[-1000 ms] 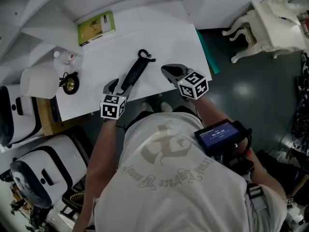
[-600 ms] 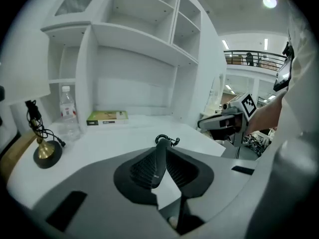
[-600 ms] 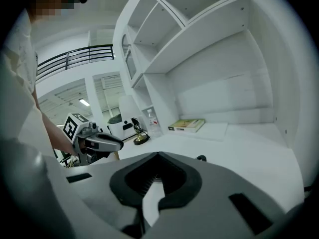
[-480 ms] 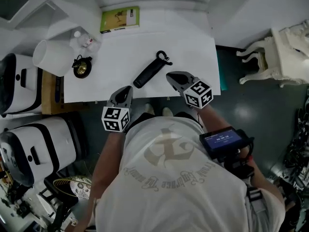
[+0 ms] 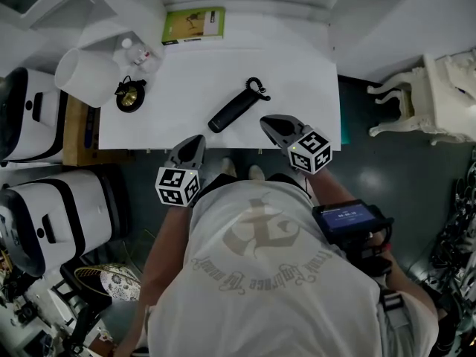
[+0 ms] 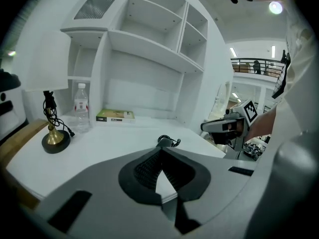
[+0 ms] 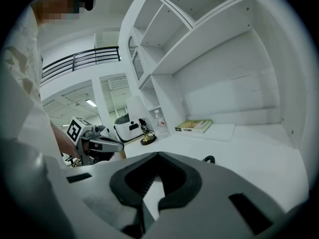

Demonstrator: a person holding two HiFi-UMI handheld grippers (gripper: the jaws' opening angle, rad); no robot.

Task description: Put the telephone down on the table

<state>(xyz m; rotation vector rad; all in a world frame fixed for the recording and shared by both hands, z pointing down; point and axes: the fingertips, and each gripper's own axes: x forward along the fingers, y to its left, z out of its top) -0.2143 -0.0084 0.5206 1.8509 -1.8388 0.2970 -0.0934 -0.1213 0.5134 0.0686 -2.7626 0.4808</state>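
Observation:
The black telephone handset (image 5: 236, 108) lies slantwise on the white table (image 5: 297, 73), its coiled cord at the far end. Nothing touches it. My left gripper (image 5: 193, 141) hovers at the table's front edge, short of the handset's near end; its jaws have just been closing with nothing between them and are shut. My right gripper (image 5: 268, 122) is to the right of the handset, shut and empty. In the left gripper view the handset's cord (image 6: 168, 141) peeks over the shut left gripper (image 6: 160, 151). In the right gripper view the cord (image 7: 208, 159) shows behind the right gripper (image 7: 158, 154).
A green book (image 5: 193, 24) lies at the table's back edge. A water bottle (image 5: 135, 50), a brass stand with a black cord (image 5: 129, 97) and a white lampshade (image 5: 83, 76) stand at the left end. White shelves rise behind the table. A white chair (image 5: 439, 88) is on the right.
The left gripper, open at the handset's near end a second ago, has drawn back to the table's front edge and shut. The handset stays on the table. The right gripper moved little.

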